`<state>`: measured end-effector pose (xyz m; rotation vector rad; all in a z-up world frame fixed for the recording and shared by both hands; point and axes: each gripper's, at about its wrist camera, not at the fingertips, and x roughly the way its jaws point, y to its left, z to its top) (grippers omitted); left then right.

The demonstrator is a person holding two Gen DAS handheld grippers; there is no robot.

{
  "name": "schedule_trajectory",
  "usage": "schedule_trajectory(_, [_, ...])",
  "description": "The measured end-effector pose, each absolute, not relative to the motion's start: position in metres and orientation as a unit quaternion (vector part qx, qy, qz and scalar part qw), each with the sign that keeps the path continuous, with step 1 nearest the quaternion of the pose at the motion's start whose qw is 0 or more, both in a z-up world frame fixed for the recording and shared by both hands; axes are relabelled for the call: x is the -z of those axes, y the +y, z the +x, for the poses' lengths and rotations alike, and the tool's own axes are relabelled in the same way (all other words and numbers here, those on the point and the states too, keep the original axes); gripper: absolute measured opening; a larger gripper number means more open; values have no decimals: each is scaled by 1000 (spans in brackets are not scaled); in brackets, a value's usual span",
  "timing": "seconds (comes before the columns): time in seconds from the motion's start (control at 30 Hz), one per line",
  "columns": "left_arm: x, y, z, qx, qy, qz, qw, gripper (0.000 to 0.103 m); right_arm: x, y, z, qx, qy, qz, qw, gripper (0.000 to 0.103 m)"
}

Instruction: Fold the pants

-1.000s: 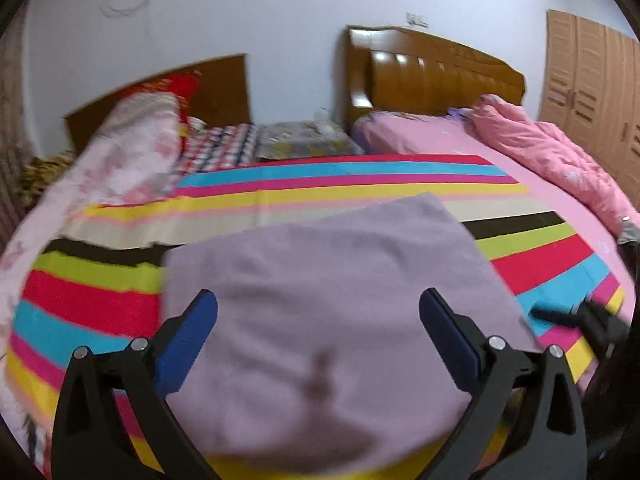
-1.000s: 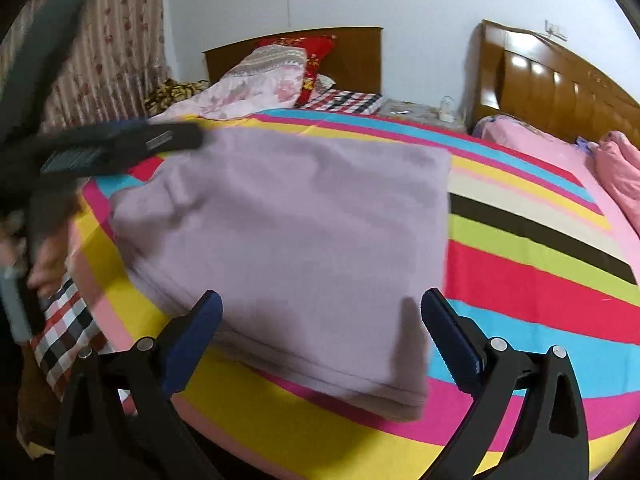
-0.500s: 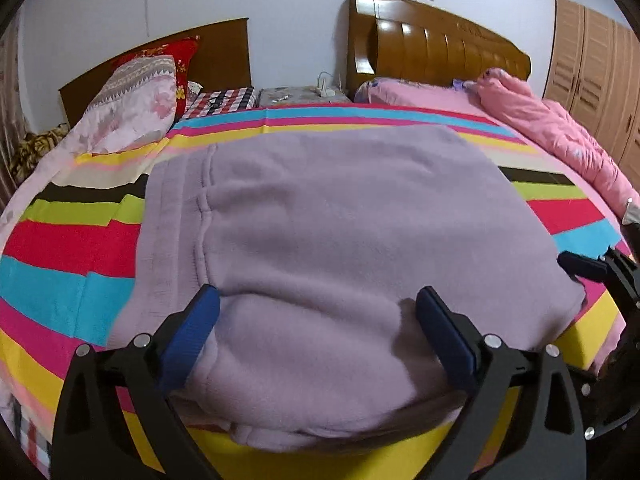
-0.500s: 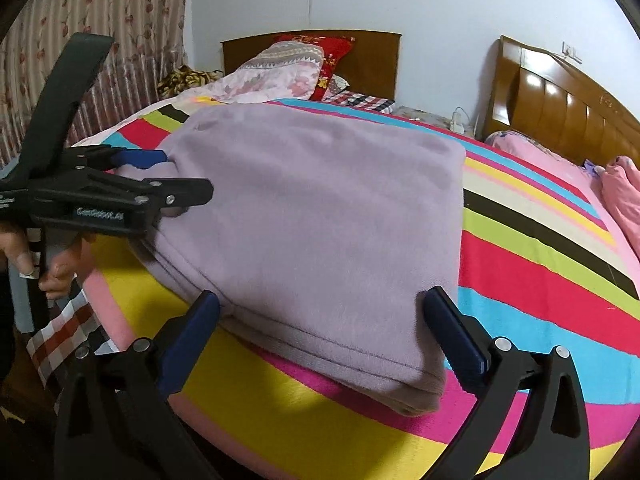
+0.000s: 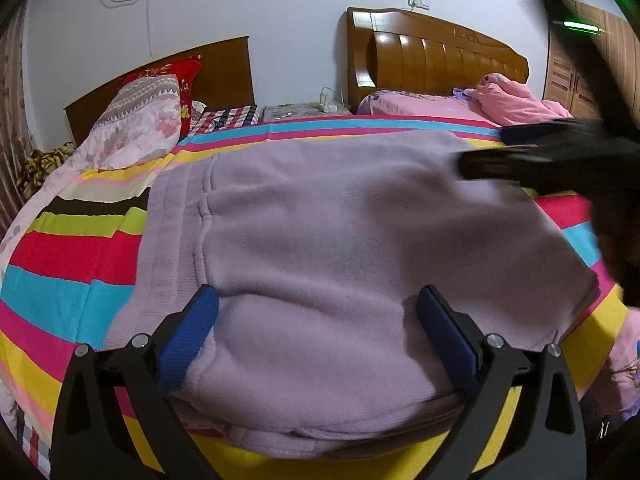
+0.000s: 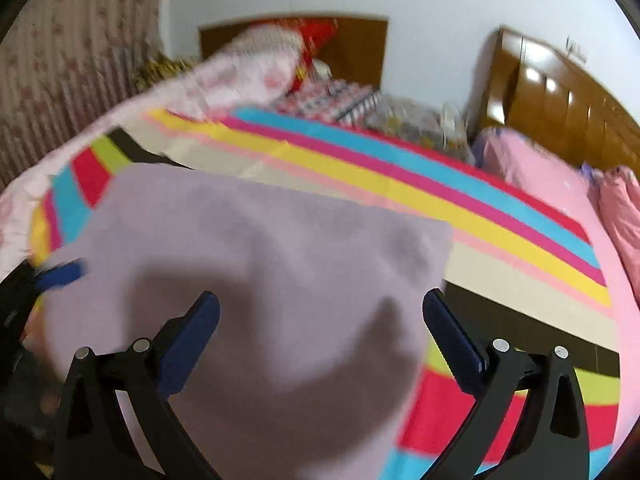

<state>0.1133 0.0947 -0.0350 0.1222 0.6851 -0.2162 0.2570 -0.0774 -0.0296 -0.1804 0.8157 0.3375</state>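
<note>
currently i log: folded lilac fleece pants [image 5: 344, 240] lying centre frame on the rainbow-striped bedspread [image 5: 68, 256]; my left gripper [image 5: 316, 336] spread wide at their near edge, nothing pinched; my right gripper [image 6: 320, 336] spread wide above them, view blurred.

Our two black, blue-padded grippers

Our left gripper [image 5: 318, 334] and right gripper [image 6: 320, 334] share black triangular-cutout frames, silver round screws at the joints and ribbed blue pads [image 5: 186, 342] lining the inner faces of both fingers; we see no cables
</note>
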Motion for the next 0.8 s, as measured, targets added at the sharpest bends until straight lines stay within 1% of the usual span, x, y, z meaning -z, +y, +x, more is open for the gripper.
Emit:
schedule_trajectory(0.1, [35,95,114,106,335,62,934,99,44,-67,297,-154,432,-91,884,98])
schedule_trajectory(0.17, [36,95,114,106,334,62,934,99,43,-73,316,-143,450,-77,878,98])
schedule_trajectory(0.23, [36,94,113,106,333,62,935,99,35,-83,318,-130,446,-51,884,98])
schedule_trajectory(0.3, [37,94,113,106,333,62,935,99,26,-97,316,-139,434,6,890,98])
schedule_trajectory(0.33, [37,94,113,105,332,62,935,99,26,-99,317,-142,433,12,890,98])
schedule_trajectory(0.37, [37,94,113,105,332,62,935,99,28,-96,321,-133,438,-5,889,98])
schedule_trajectory(0.4, [37,94,113,106,332,62,935,99,36,-90,329,-109,450,-43,885,98])
schedule_trajectory(0.47, [37,93,113,106,332,62,935,99,46,-91,337,-94,460,-65,881,98])
schedule_trajectory(0.5, [36,93,113,106,332,62,935,99,44,-93,337,-81,452,-63,886,98])
schedule_trajectory(0.57, [36,94,113,107,332,62,935,99,30,-108,331,-59,419,-28,906,98])
schedule_trajectory(0.6, [36,93,113,107,332,63,935,99,20,-122,324,-58,400,16,915,98])
schedule_trajectory(0.63, [36,93,112,106,332,63,935,99,13,-132,315,-60,394,46,916,98])
schedule_trajectory(0.7, [36,93,112,107,331,62,935,99,6,-138,288,-97,389,70,913,98])
schedule_trajectory(0.73, [36,93,112,106,331,62,936,99,6,-134,270,-123,390,56,911,98])
schedule_trajectory(0.8, [36,93,113,106,331,63,936,99,13,-118,231,-152,397,-7,905,98])
